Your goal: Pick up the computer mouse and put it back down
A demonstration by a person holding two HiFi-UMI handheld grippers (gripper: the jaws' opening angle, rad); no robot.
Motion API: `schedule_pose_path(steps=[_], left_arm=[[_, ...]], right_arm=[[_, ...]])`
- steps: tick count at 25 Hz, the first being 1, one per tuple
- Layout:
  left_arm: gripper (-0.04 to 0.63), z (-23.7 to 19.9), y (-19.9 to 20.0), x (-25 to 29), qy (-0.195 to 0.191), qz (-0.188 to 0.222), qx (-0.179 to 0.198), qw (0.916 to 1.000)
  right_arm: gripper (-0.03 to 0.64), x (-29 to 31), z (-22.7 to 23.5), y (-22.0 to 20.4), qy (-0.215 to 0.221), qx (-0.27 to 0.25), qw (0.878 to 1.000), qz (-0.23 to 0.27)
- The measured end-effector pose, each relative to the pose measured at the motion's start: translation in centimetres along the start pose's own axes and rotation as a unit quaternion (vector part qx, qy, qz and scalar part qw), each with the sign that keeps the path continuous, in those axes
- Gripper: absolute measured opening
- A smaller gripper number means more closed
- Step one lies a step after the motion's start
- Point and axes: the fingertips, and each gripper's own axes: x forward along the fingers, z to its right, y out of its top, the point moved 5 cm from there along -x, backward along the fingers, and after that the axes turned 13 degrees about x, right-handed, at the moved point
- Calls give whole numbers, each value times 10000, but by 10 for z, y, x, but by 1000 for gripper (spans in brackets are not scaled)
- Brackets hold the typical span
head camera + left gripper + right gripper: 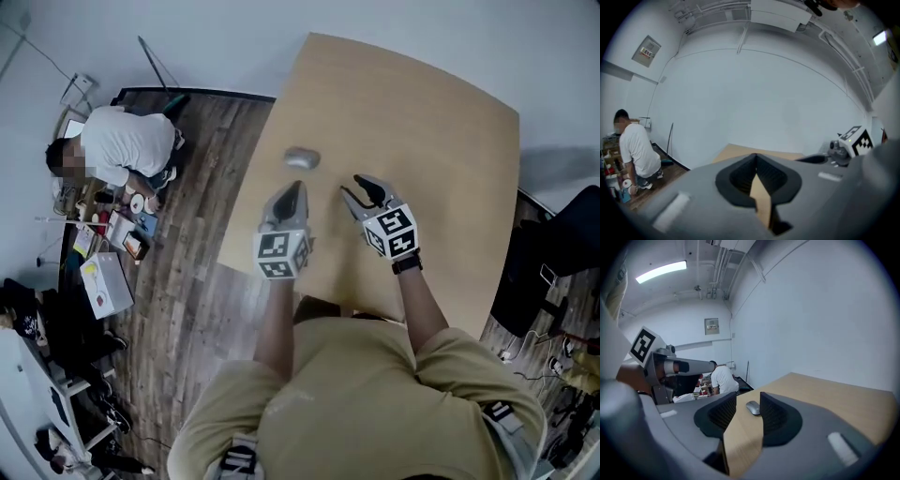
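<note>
The grey computer mouse (302,157) lies on the light wooden table (441,169), toward its far left side. Both grippers hover over the table on the near side of the mouse, apart from it. My left gripper (294,188) is just short of the mouse; its jaws meet at the tips with nothing between them (756,159). My right gripper (362,190) is to the right of the mouse, its jaws standing apart and empty. In the right gripper view the mouse (753,407) shows far off through the gap of that gripper (747,398).
A person in a white shirt (122,145) crouches on the wood floor left of the table among boxes and small items (108,281). A black chair (562,248) stands at the table's right. A white wall lies beyond the table's far edge.
</note>
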Motion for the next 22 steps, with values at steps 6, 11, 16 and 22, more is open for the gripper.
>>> schedule_pose_path(steps=[6, 11, 16, 22], left_arm=[[2, 84, 31, -8, -452, 311, 296, 9981], [2, 156, 60, -9, -972, 677, 592, 9912], [2, 230, 84, -34, -1379, 977, 790, 9824], [2, 298, 96, -50, -1707, 1188, 1003, 9730]], right_arm=[[106, -115, 10, 17, -537, 104, 9955, 776], [23, -208, 33, 17, -1386, 569, 9745, 1672], [9, -291, 36, 5, -1878, 690, 9579, 2057], [9, -369, 42, -7, -2274, 792, 9348, 2612]])
